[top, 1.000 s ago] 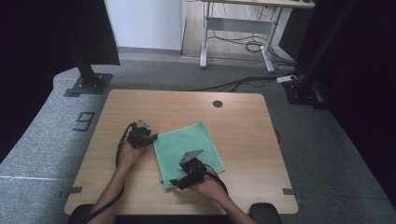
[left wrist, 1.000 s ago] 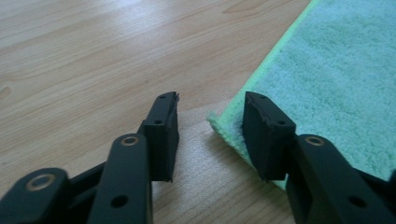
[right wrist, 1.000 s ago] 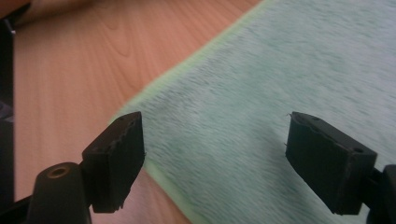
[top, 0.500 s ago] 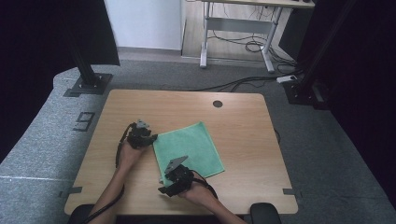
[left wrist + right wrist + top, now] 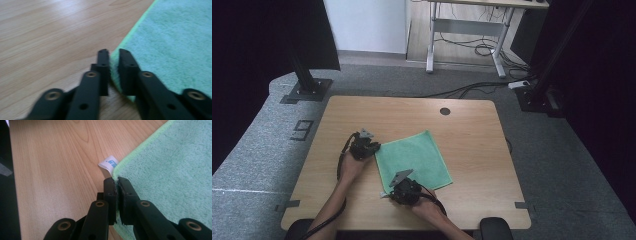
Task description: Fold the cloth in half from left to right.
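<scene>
Both grippers have just been closing on the green cloth (image 5: 413, 161), which lies flat on the middle of the wooden table (image 5: 472, 135). My right gripper (image 5: 116, 180) has slid from the cloth's near edge to its near-left corner and now pinches the hem beside the white tag (image 5: 109, 163). My left gripper (image 5: 113, 53) kept its place at the left edge, jaws nearly together with the hem between them. Grey carpet (image 5: 562, 150) surrounds the table; a desk frame (image 5: 467, 30) stands beyond.
</scene>
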